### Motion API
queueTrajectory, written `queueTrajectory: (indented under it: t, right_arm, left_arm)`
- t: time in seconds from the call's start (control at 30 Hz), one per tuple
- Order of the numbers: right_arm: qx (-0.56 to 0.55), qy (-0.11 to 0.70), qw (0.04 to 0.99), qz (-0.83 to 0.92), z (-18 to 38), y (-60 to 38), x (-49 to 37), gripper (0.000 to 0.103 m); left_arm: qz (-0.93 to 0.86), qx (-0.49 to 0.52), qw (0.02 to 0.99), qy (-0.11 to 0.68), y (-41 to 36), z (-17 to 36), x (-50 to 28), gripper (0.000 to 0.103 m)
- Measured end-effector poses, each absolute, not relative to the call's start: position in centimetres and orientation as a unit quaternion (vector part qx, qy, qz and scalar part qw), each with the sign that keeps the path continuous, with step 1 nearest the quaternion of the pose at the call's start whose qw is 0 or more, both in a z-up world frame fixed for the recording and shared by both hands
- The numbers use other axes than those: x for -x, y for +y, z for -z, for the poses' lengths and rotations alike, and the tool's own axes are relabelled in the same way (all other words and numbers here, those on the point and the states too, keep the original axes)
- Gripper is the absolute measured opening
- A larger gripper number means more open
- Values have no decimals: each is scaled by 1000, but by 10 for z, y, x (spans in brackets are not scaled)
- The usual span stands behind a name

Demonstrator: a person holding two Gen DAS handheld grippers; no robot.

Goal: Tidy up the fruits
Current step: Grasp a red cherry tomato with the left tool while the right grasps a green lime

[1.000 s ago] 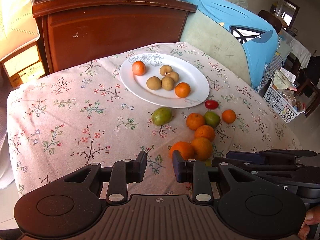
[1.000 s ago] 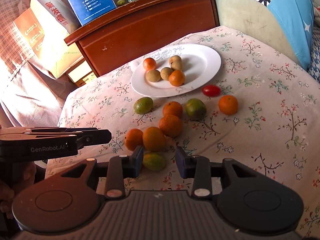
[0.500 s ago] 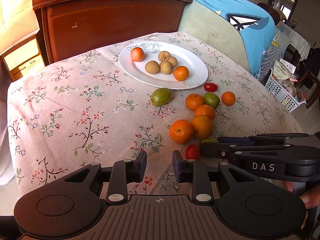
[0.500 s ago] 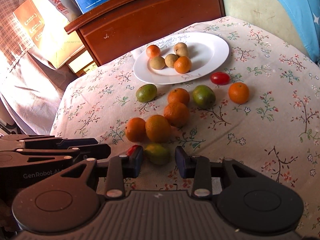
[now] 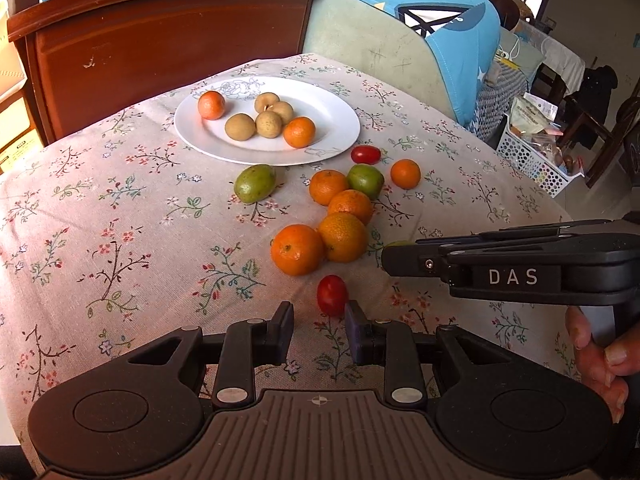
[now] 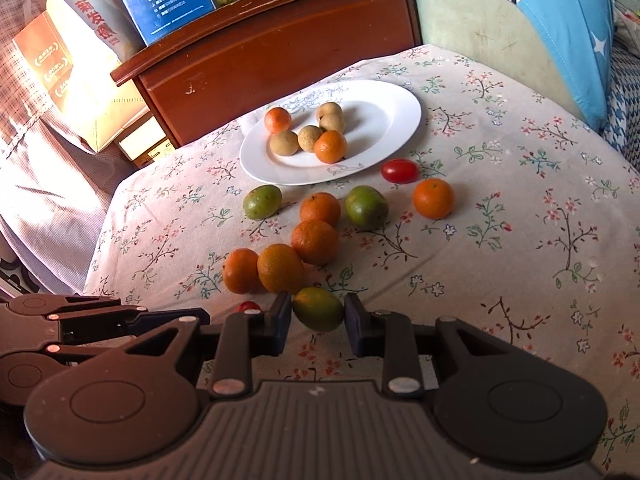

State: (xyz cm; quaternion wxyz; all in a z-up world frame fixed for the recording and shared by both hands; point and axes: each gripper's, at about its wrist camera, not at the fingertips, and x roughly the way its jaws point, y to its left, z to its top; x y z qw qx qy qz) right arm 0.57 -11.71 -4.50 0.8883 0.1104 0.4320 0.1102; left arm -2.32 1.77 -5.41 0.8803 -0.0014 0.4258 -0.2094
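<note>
Flowered cloth covers the table (image 6: 520, 240), which stands against a red-brown wooden headboard (image 6: 280, 52), and a white plate (image 6: 384, 120) at its far side already carries two tangerines and four brown longans. Loose fruit lies on the cloth nearer the camera: tangerines, green fruits and cherry tomatoes. The step in hand looks like picking up: the right gripper (image 6: 317, 316) has just been closing its jaws, and they now sit against both flanks of a green-orange fruit (image 6: 318, 308) on the cloth, just this side of two touching tangerines. Next, I judge, comes a lift clear of those neighbours and a carry to the plate. The left gripper (image 5: 318, 328) has its jaws narrow and empty, with a cherry tomato (image 5: 332, 294) just ahead of its right finger, not between them. Only the left view shows this tomato whole, plus a hand (image 5: 600, 356) on the right gripper's handle; the right view alone shows the gripped fruit clearly.
</note>
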Motion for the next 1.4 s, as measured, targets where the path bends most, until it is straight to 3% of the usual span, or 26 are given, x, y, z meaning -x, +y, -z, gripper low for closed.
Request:
queueTrajectory:
  t: [0.53,1.0,1.4]
  right_arm:
    - [-122,447,881,-96,53,-124,-4,32]
    - [-112,447,882,-100,53,-122,-4,33]
    - [-107,438,886,-105,49,-121,-3,27]
  left_arm:
    - [207,-36,892,400,-3,60,19,26]
    - [201,-48,895,396,-2,60,24,19]
    - [194,-31,900,388,4,52,26,18]
